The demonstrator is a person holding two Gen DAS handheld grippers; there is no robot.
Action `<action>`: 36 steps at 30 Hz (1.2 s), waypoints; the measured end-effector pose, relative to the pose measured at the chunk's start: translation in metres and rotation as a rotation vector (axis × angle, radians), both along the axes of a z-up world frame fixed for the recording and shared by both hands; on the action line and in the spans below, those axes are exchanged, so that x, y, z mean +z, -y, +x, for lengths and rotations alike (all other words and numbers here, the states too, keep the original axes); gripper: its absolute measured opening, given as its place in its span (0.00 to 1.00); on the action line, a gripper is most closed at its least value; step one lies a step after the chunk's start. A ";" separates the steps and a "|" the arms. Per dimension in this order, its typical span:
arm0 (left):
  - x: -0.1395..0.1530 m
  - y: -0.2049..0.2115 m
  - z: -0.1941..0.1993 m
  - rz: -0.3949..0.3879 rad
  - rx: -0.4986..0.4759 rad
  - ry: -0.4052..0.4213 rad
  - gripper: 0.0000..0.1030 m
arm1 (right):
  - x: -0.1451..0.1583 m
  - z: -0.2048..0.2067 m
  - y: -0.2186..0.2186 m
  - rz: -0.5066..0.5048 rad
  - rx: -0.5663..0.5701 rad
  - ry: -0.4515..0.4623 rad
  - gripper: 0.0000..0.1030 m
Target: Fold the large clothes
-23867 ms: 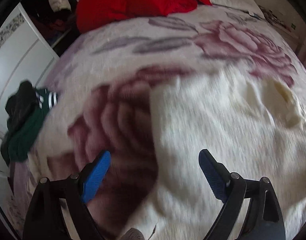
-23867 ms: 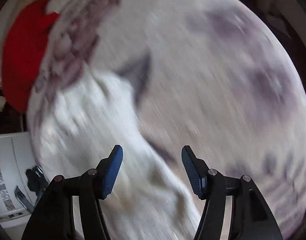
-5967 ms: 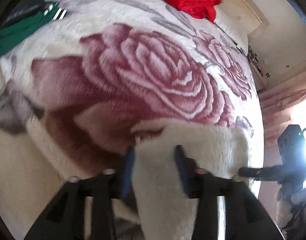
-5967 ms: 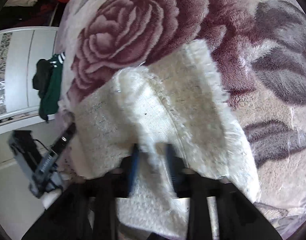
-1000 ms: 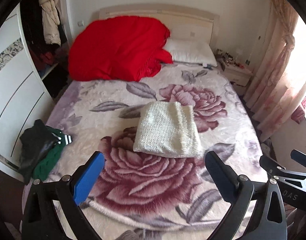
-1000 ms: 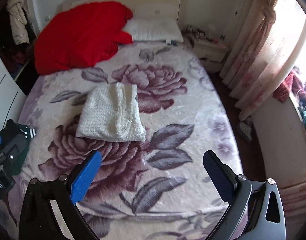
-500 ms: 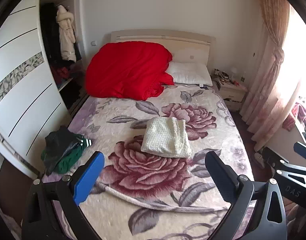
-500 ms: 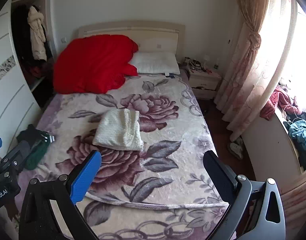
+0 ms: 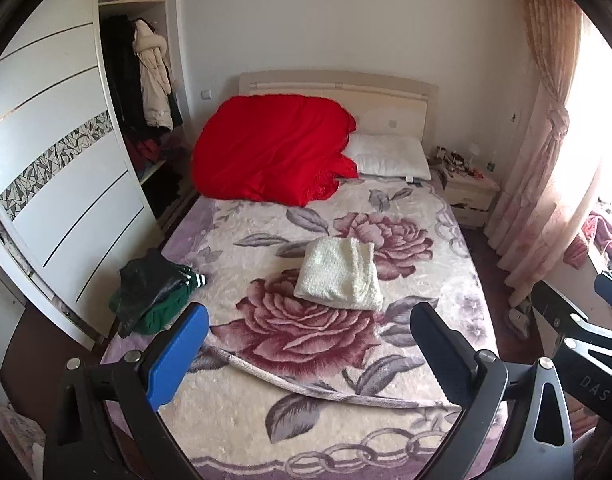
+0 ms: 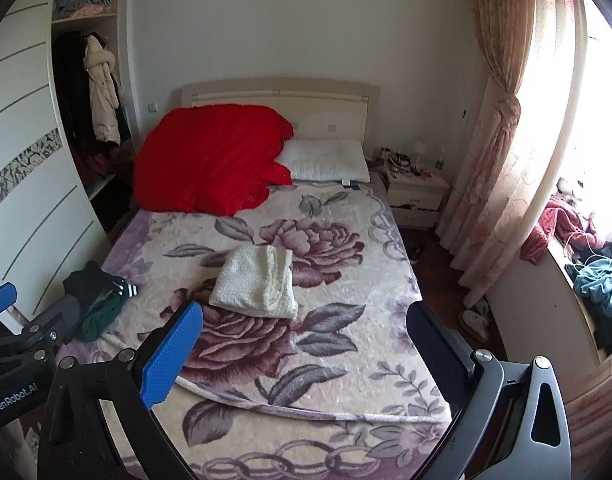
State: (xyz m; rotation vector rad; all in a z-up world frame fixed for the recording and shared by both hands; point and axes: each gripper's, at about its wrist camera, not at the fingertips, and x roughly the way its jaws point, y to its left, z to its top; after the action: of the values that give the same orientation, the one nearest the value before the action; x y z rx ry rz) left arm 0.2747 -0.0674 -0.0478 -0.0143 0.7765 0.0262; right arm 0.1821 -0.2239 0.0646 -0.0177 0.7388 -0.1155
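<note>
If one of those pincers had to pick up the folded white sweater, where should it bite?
Probably the near edge of the white sweater, coming in low from the foot of the bed. That edge faces the open left gripper and shows stacked layers lifted slightly off the blanket, so one finger could slide under and pinch them all.

Not much to read here, honestly. In your right wrist view, the left gripper (image 10: 0, 304) poking in at the left edge has "GenRobot.AI" printed in white on its black body. In your left wrist view, the right gripper (image 9: 603, 286) at the right edge shows "DAS" on its black frame. Nothing else is legible.
</note>
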 end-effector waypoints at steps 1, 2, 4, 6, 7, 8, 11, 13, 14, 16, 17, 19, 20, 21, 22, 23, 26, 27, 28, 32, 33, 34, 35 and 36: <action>0.001 0.001 -0.002 0.000 0.002 0.004 1.00 | 0.002 -0.002 0.001 -0.002 0.000 0.004 1.00; 0.004 0.001 -0.005 -0.002 0.003 0.013 1.00 | 0.006 -0.005 0.002 -0.004 0.001 0.009 1.00; 0.006 0.002 -0.008 -0.002 0.005 0.023 1.00 | 0.012 -0.008 0.004 0.003 0.008 0.013 1.00; 0.008 0.003 -0.012 -0.002 0.005 0.032 1.00 | 0.016 -0.009 0.005 0.003 0.015 0.012 1.00; 0.008 0.003 -0.013 0.005 0.009 0.035 1.00 | 0.018 -0.011 0.005 0.007 0.019 0.013 1.00; 0.008 0.004 -0.014 0.007 0.009 0.036 1.00 | 0.019 -0.012 0.006 0.007 0.020 0.015 1.00; 0.007 0.006 -0.016 0.011 0.012 0.035 1.00 | 0.020 -0.013 0.006 0.009 0.028 0.020 1.00; 0.006 0.008 -0.017 0.009 0.009 0.027 1.00 | 0.020 -0.013 0.006 0.006 0.035 0.017 1.00; 0.007 0.008 -0.018 0.010 0.008 0.028 1.00 | 0.020 -0.012 0.006 0.007 0.040 0.014 1.00; 0.007 0.009 -0.020 0.015 0.009 0.031 1.00 | 0.018 -0.010 0.006 0.008 0.044 0.010 1.00; 0.007 0.010 -0.020 0.016 0.010 0.031 1.00 | 0.017 -0.010 0.006 0.007 0.044 0.010 1.00; 0.007 0.010 -0.021 0.012 0.011 0.029 1.00 | 0.017 -0.011 0.007 0.007 0.041 0.009 1.00; 0.007 0.010 -0.021 0.012 0.011 0.029 1.00 | 0.017 -0.011 0.007 0.008 0.041 0.010 1.00; 0.007 0.010 -0.021 0.012 0.013 0.030 1.00 | 0.017 -0.012 0.007 0.008 0.040 0.010 1.00; 0.006 0.010 -0.020 0.015 0.013 0.030 1.00 | 0.017 -0.012 0.006 0.005 0.041 0.011 1.00; 0.007 0.010 -0.020 0.015 0.013 0.030 1.00 | 0.017 -0.012 0.006 0.006 0.038 0.011 1.00; 0.007 0.010 -0.020 0.017 0.015 0.030 1.00 | 0.017 -0.011 0.007 0.005 0.040 0.013 1.00; 0.007 0.010 -0.020 0.015 0.013 0.029 1.00 | 0.017 -0.011 0.007 0.004 0.041 0.012 1.00; 0.007 0.009 -0.020 0.015 0.014 0.029 1.00 | 0.017 -0.011 0.007 0.005 0.042 0.011 1.00; 0.008 0.009 -0.020 0.015 0.016 0.032 1.00 | 0.017 -0.011 0.006 0.002 0.041 0.011 1.00; 0.008 0.009 -0.020 0.014 0.019 0.033 1.00 | 0.019 -0.008 0.008 0.002 0.047 0.011 1.00; 0.009 0.008 -0.019 0.014 0.021 0.033 1.00 | 0.019 -0.006 0.009 0.000 0.051 0.012 1.00; 0.009 0.008 -0.019 0.013 0.023 0.034 1.00 | 0.019 -0.006 0.009 0.001 0.051 0.013 1.00; 0.010 0.008 -0.019 0.015 0.026 0.036 1.00 | 0.019 -0.006 0.010 0.001 0.053 0.013 1.00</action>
State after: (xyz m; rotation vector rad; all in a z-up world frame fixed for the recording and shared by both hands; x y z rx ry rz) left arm 0.2553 -0.0751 -0.0376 -0.0107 0.7397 0.0563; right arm 0.1758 -0.2336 0.0837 -0.0353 0.7245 -0.0645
